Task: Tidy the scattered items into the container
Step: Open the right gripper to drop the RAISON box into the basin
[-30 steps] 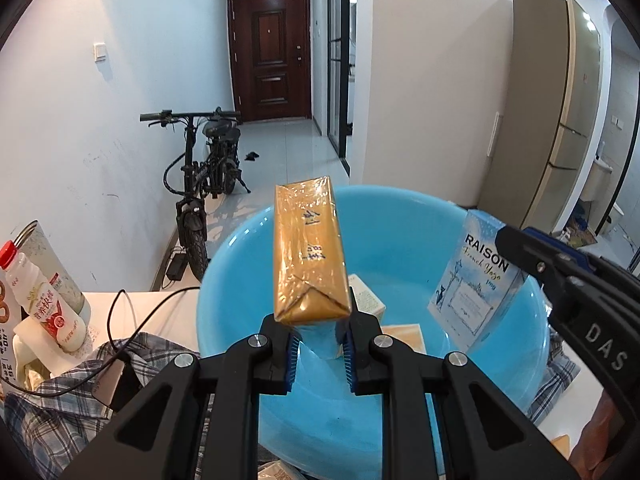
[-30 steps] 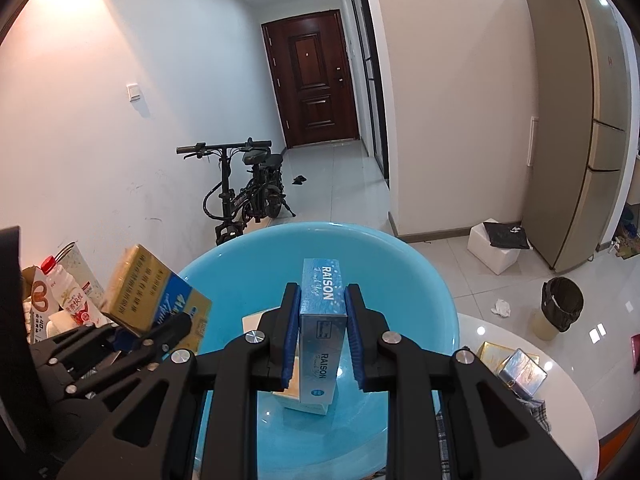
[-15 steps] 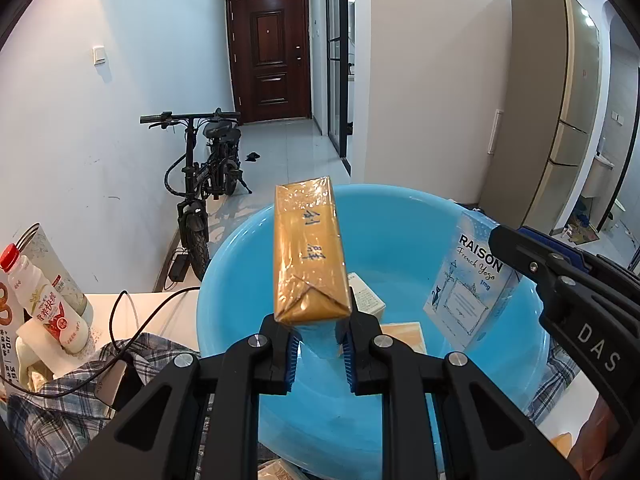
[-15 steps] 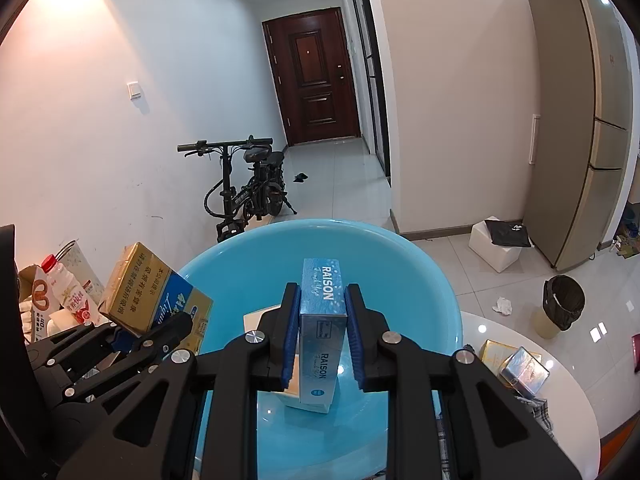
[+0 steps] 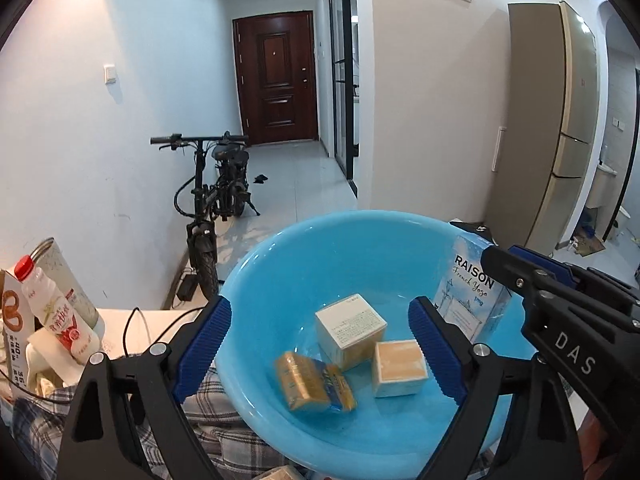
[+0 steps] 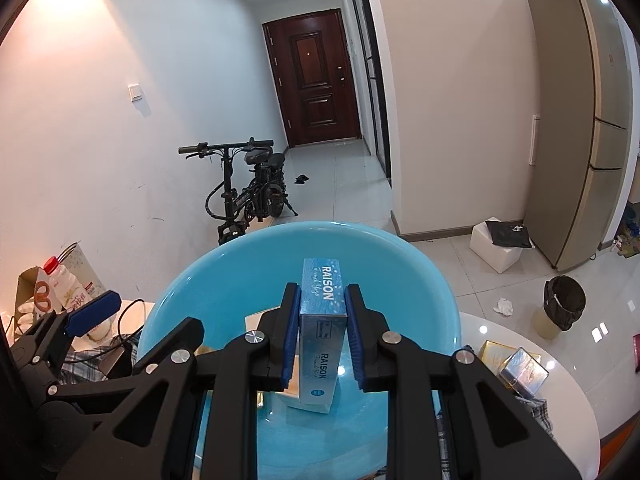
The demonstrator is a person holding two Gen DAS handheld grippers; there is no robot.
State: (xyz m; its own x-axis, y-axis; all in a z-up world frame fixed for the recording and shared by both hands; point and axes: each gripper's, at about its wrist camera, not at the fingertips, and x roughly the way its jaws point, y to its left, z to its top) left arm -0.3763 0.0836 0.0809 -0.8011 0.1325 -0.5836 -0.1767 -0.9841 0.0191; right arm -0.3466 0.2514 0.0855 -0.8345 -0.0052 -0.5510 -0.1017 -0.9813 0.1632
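- The left gripper (image 5: 320,340) is hovering over the blue basin (image 5: 280,256); its jaws have just been opening and are now standing wide, with nothing pressed between them.
- The gold-wrapped carton (image 5: 314,386) is lying on its side on the basin floor, below and between the open jaws, touching neither pad.
- Two pale boxes are sitting just beside it: a white cube-shaped box (image 5: 350,330) and a cream box (image 5: 398,368), the two touching at one corner.
- The right gripper (image 6: 323,334) is holding the blue RAISON box (image 6: 322,332) upright over the basin (image 6: 192,292), jaws narrow and pads pressing on both of its long faces.
- In the left wrist view, that box's (image 5: 472,296) right edge is being covered by the right gripper's black frame.
- In the right wrist view, the gripper's frame is hiding most of the basin floor; only slivers of the pale boxes are showing, and the gold carton cannot be made out.
- A milk bottle with a red cap (image 5: 56,312) is standing on the white counter (image 6: 500,332) left of the basin, beside a plaid cloth (image 5: 36,420) that the frame is cutting off.
- Small boxes (image 6: 512,364) are lying on the counter right of the basin; their print is too small to read.
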